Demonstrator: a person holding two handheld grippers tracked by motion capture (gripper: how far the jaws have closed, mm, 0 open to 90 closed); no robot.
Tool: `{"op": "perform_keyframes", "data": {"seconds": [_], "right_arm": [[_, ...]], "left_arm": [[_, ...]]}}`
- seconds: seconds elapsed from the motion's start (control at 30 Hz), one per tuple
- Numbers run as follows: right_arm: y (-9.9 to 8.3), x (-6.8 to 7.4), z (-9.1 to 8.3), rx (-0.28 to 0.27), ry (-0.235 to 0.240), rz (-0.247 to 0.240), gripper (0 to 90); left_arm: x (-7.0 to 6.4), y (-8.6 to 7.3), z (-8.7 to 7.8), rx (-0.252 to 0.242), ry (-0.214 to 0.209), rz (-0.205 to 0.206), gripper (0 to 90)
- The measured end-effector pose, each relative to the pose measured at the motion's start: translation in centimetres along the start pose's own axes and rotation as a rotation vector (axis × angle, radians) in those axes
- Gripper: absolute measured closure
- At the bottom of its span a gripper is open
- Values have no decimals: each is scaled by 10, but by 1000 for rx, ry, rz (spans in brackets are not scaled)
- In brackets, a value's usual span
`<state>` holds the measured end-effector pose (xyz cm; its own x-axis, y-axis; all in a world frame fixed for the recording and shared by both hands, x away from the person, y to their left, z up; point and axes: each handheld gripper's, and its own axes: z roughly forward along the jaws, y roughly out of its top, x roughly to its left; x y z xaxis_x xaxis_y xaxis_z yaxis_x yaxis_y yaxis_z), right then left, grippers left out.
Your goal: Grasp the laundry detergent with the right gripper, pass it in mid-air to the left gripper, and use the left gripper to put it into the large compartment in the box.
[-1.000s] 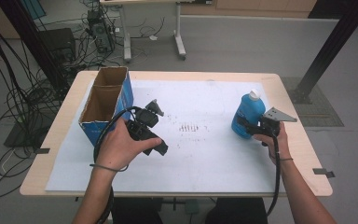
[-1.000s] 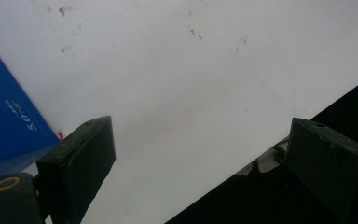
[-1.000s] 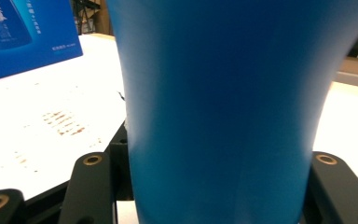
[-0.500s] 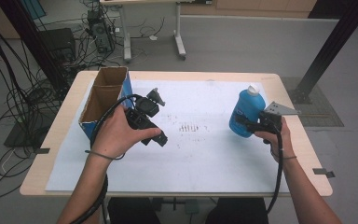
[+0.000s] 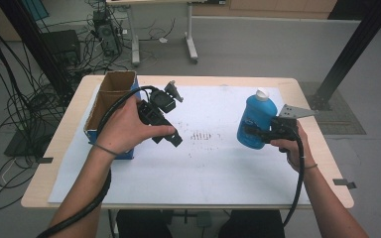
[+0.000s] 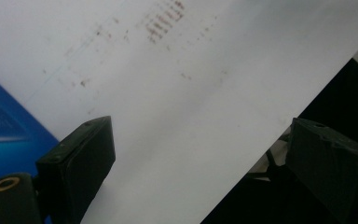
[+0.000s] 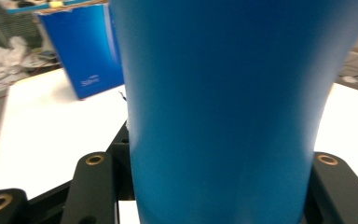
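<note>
Blue bottle (image 5: 257,121) sits clamped in the right gripper (image 5: 258,134), fingers (image 7: 93,186) pressed on either side of its lower body, white cap up and tilted a little, lifted off or barely touching the white sheet (image 5: 213,168) on the counter (image 5: 327,163). Low grip makes sense: body is widest there, cap kept clear. Relative to the bottle, the open cardboard box (image 5: 111,106) with blue sides stands well apart, across the sheet, mouth up; probably the drop target. Left gripper (image 5: 171,116) hangs above the sheet just beside the box, on the bottle's side of it, fingers (image 6: 79,163) spread wide and empty. Looks parked near the box to steady it or take a handover. Faint brown smudges (image 5: 201,135) on the sheet between bottle and box.
</note>
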<state>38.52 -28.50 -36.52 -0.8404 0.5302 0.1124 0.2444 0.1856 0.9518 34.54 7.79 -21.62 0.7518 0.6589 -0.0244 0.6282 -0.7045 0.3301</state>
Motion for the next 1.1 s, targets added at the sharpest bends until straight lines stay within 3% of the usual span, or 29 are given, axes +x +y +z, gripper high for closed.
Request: {"op": "perform_keyframes", "data": {"seconds": [0.2, 0.57, 0.87, 1.1], "right_arm": [[14, 12, 3, 5, 96, -13, 441], [38, 34, 10, 35, 277, -68, 444], [51, 47, 19, 38, 371, -98, 444], [58, 60, 27, 61, 439, -133, 443]], "left_arm": [[-2, 8, -13, -18, 9, 80, 84], [-2, 16, -32, -45, 8, 191, 84], [-10, 22, -51, -57, -20, 323, 89], [-17, 30, -59, -44, -45, 383, 90]]}}
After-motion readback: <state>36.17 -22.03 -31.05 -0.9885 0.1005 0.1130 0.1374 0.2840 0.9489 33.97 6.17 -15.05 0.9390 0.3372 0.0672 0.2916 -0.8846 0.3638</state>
